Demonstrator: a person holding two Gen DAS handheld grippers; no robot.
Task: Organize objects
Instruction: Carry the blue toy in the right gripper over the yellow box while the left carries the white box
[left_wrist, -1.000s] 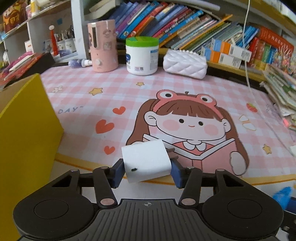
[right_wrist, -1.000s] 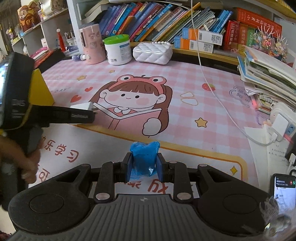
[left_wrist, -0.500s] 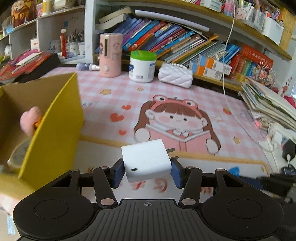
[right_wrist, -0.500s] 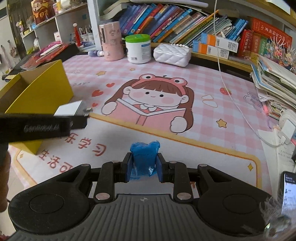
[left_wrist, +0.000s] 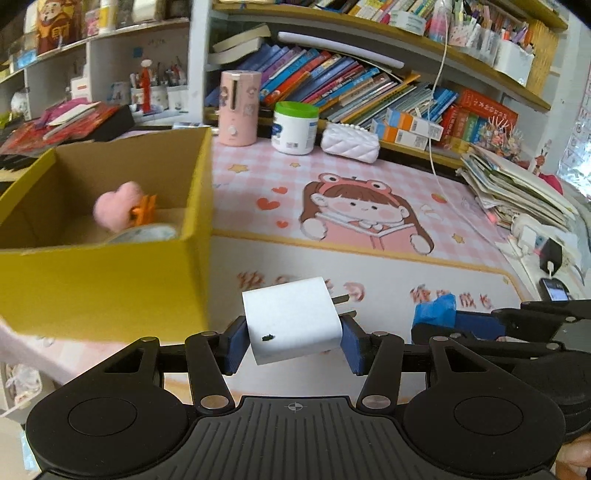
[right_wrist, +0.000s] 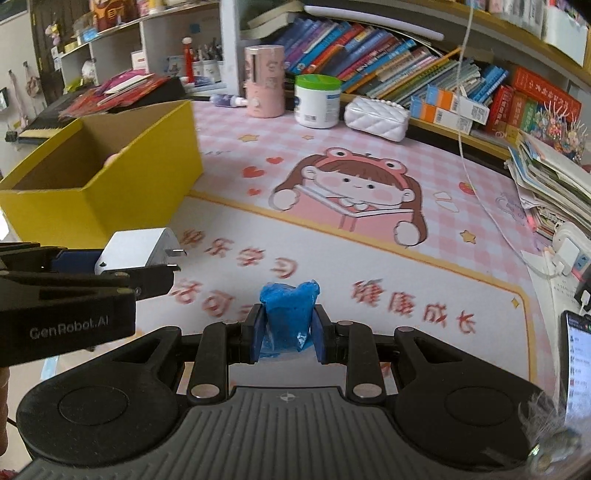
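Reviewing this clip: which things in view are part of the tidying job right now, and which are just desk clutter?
In play:
- white charger plug, clamped in the left tongs
- blue crumpled item, clamped in the right tongs
- yellow box

Lying about:
- green-lidded jar
- white quilted pouch
- pink canister
- phone
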